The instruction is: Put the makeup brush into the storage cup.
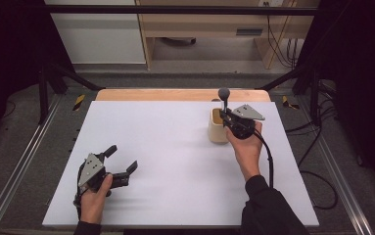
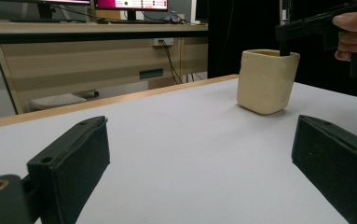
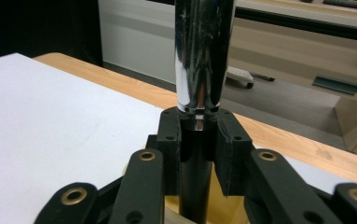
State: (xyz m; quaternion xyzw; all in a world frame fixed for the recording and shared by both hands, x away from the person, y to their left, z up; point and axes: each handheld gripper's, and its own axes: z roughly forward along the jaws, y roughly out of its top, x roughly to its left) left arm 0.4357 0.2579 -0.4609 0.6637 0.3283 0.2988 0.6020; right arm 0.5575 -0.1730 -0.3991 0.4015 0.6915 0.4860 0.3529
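Clamping upright chrome rod with dark round knob (image 1: 223, 99), right tool (image 1: 230, 119) holds its lower end inside cream ceramic cup (image 1: 218, 128) near bench's far right corner. Release remains, I judge. Left tool (image 1: 122, 163) gapes empty near front left.

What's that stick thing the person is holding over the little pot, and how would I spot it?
Start at the white table and look to its far right, where a cream cup stands. The right gripper clamps an upright utensil whose lower end sits inside that cup. It has a shiny metal handle and a dark rounded top, the tallest thing on the table.
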